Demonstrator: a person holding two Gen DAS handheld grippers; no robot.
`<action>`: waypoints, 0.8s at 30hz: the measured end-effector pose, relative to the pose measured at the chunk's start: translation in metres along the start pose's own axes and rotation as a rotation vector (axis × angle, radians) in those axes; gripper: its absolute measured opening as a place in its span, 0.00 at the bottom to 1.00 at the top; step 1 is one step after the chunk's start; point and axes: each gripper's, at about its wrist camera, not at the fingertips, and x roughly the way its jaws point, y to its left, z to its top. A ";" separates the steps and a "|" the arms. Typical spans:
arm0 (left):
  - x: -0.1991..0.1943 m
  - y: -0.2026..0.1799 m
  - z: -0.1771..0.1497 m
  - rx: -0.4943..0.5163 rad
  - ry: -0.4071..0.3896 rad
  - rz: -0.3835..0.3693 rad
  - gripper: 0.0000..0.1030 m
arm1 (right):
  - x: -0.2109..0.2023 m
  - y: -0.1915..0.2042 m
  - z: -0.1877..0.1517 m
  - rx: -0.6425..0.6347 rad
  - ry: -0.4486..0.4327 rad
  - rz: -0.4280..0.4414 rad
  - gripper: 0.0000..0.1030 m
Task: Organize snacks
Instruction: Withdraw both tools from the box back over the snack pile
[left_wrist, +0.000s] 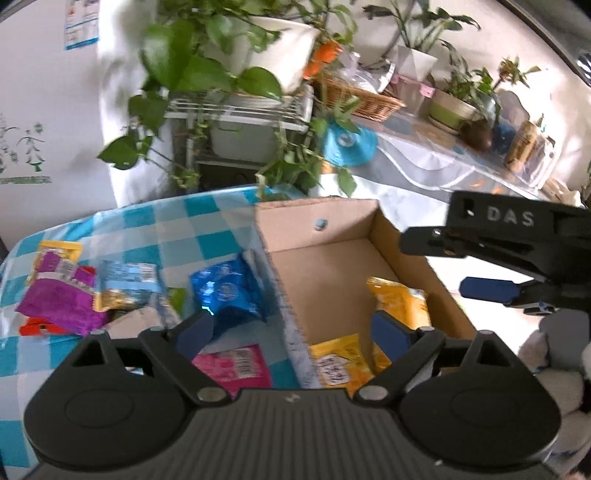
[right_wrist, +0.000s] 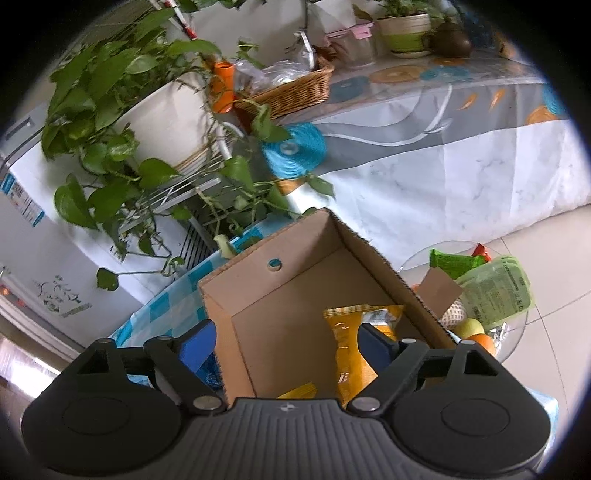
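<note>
An open cardboard box (left_wrist: 332, 225) (right_wrist: 255, 273) stands on a blue-and-white checked tablecloth (left_wrist: 155, 221). Inside it lie two yellow snack packs (left_wrist: 399, 299) (left_wrist: 340, 363); the right wrist view shows one yellow pack (right_wrist: 347, 332) well. Left of the box lie loose packs: blue foil (left_wrist: 225, 291), purple (left_wrist: 59, 299), pink (left_wrist: 236, 365) and light blue with gold (left_wrist: 125, 284). My left gripper (left_wrist: 291, 330) is open over the box's left wall, nothing between its fingers. My right gripper (right_wrist: 287, 345) (left_wrist: 436, 266) is open above the box, its right finger over the yellow pack.
A big potted vine (left_wrist: 207, 62) on a white wire rack (left_wrist: 236, 110) hangs just behind the table. A wicker basket (right_wrist: 295, 88), a blue roll (right_wrist: 295, 149) and pots sit on a long cloth-covered counter (right_wrist: 443, 177). A glass side table (right_wrist: 480, 291) holds green packs and fruit.
</note>
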 end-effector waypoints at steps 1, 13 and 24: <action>-0.001 0.006 0.001 -0.009 -0.003 0.006 0.90 | 0.000 0.003 -0.001 -0.011 0.001 0.005 0.86; -0.012 0.112 0.016 -0.117 -0.039 0.151 0.93 | 0.008 0.043 -0.010 -0.164 0.007 0.068 0.88; 0.000 0.185 0.027 -0.150 -0.008 0.245 0.94 | 0.025 0.103 -0.035 -0.371 0.069 0.173 0.88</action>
